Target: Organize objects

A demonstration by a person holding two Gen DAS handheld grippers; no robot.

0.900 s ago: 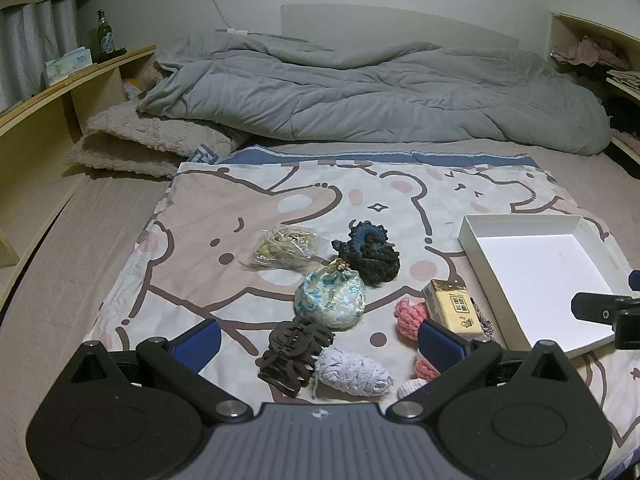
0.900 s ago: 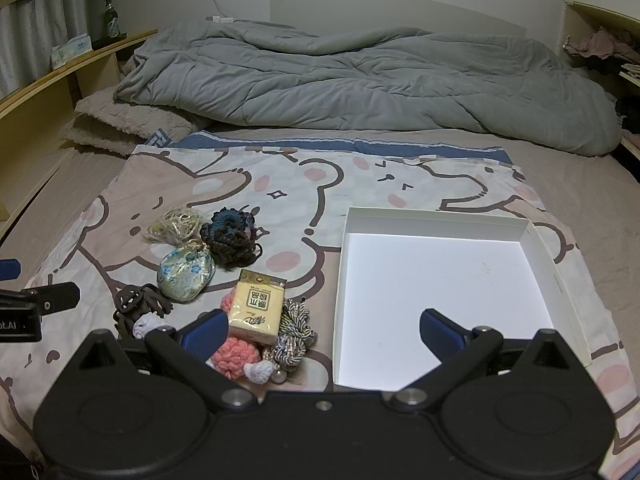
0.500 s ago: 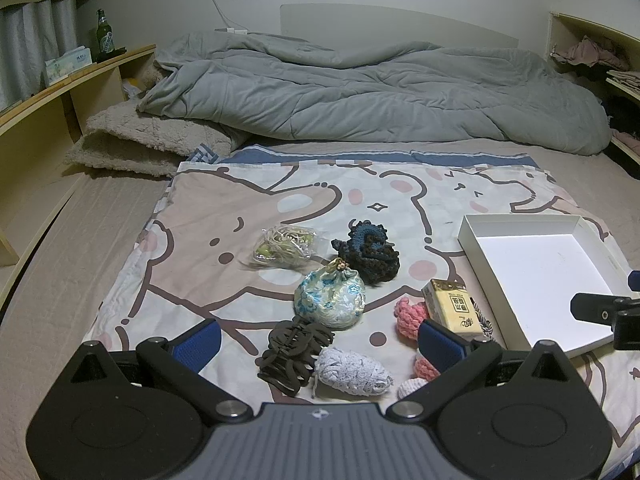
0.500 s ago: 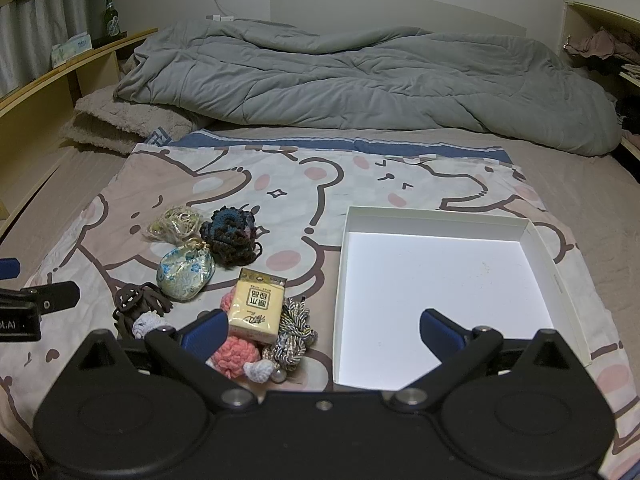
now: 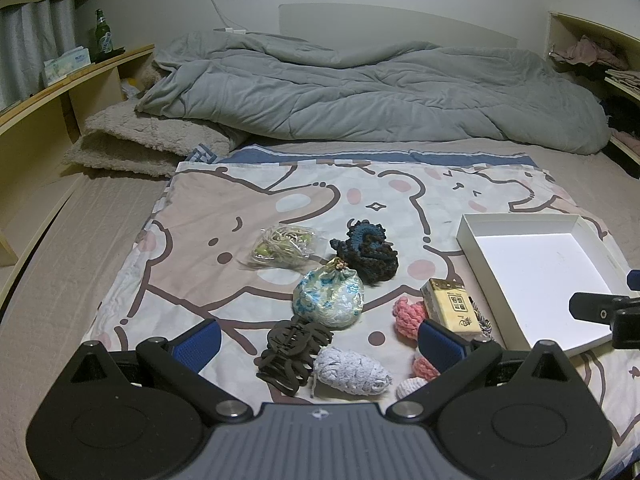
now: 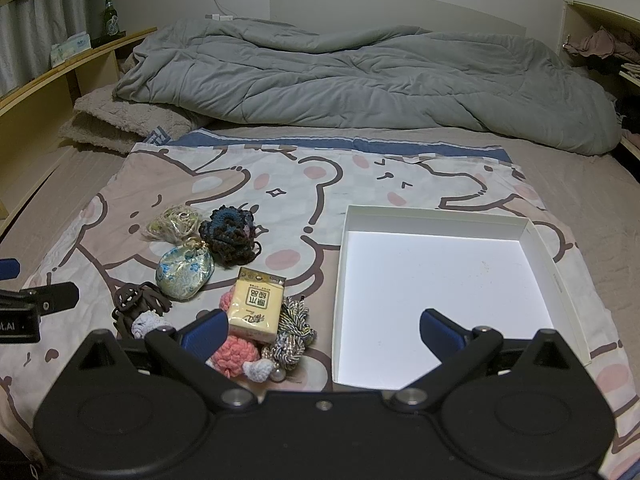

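A cluster of small items lies on the cartoon bear sheet (image 5: pixel 224 216): a floral pouch (image 5: pixel 328 300), a dark crochet piece (image 5: pixel 366 250), a clear bag of cord (image 5: pixel 282 246), a brown cut-out ornament (image 5: pixel 294 350), a grey yarn bundle (image 5: pixel 352 370), a pink crochet piece (image 5: pixel 408 316) and a yellow tissue pack (image 5: pixel 452 306). An empty white tray (image 6: pixel 440 280) sits to their right. My left gripper (image 5: pixel 320 340) is open just in front of the ornament and yarn. My right gripper (image 6: pixel 320 328) is open over the tray's near left edge, beside the tissue pack (image 6: pixel 256 306).
A grey duvet (image 5: pixel 360 88) is heaped across the far side of the bed. Pillows (image 5: pixel 148 140) lie at the far left. Wooden shelves (image 5: pixel 60 92) run along the left with a bottle (image 5: pixel 102 38); shelves with clothes (image 5: pixel 592 60) stand at the right.
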